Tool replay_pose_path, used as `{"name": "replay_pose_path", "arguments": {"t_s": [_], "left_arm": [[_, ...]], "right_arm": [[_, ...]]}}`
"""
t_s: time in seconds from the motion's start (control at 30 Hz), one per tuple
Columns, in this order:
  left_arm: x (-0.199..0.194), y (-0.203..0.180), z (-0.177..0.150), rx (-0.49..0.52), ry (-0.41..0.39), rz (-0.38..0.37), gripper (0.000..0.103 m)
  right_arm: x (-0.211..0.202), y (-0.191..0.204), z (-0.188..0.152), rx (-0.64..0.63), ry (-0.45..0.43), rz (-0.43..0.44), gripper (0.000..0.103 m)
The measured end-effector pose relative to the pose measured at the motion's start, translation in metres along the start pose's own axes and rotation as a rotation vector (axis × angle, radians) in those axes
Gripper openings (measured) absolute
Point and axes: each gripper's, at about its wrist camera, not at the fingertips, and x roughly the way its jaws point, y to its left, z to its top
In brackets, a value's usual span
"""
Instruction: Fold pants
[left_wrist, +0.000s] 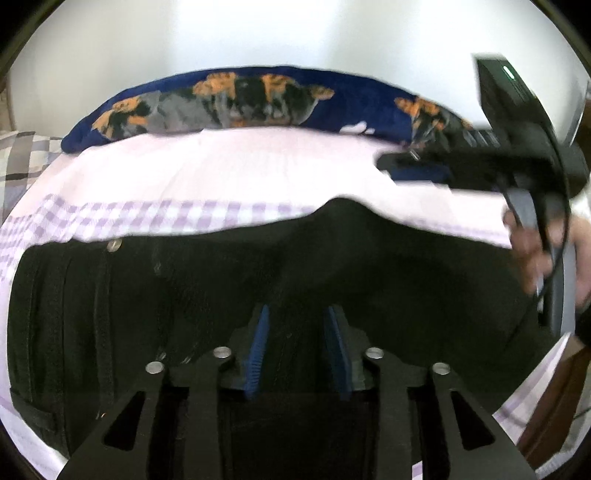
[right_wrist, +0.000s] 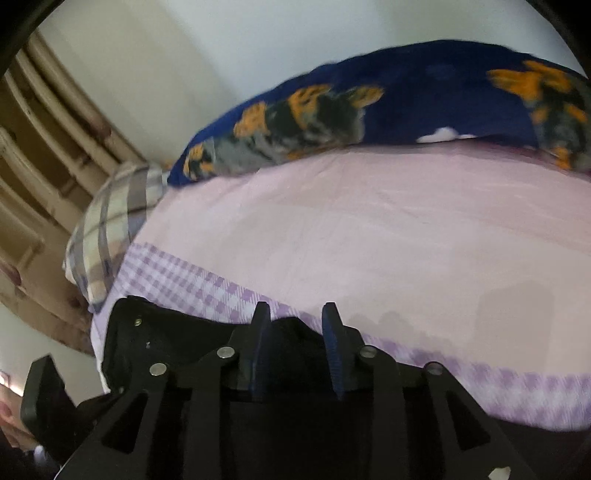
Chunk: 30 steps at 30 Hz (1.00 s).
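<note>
Under both tools, black pants

Black pants lie on a pale pink sheet bordered in lilac-and-white check. Behind, a navy blanket carries orange, grey and black blotches; a pillow shows grey-and-cream plaid.

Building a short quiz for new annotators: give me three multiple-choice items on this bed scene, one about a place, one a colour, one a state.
1. Where do the black pants lie?
A on the pink bedsheet with lilac check band
B on the floor
C on a chair

2. The long pillow by the wall is mainly:
A red
B navy blue
C white

3. The left gripper jaws stand:
A apart
B clamped on the pillow
C out of view

Answers: 1 A, sheet shows around the pants; 2 B, navy with orange print; 3 A, a gap shows between the blue pads.
</note>
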Motion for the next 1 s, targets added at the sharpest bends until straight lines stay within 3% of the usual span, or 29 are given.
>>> {"name": "replay_pose_path", "arguments": {"t_s": [0.13, 0.33, 0.47, 0.8, 0.93, 1.0], "left_arm": [[0.009, -0.016, 0.007, 0.034, -0.001, -0.025, 0.041], [0.03, -0.026, -0.006, 0.066, 0.086, -0.035, 0.041], [0.028, -0.027, -0.014, 0.105, 0.081, -0.014, 0.042], [0.019, -0.036, -0.028, 0.152, 0.085, 0.015, 0.049], [0.015, -0.039, -0.033, 0.163, 0.095, 0.01, 0.052], [0.014, -0.039, -0.033, 0.151, 0.106, -0.002, 0.052]], "right_arm": [[-0.02, -0.018, -0.025, 0.026, 0.008, -0.073, 0.029], [-0.043, -0.076, -0.065, 0.156, 0.01, -0.216, 0.028], [-0.076, -0.116, -0.091, 0.271, -0.032, -0.248, 0.026], [-0.164, -0.168, -0.168, 0.457, -0.085, -0.353, 0.024], [-0.203, -0.183, -0.199, 0.541, -0.129, -0.397, 0.027], [-0.228, -0.194, -0.217, 0.61, -0.174, -0.402, 0.035]]}}
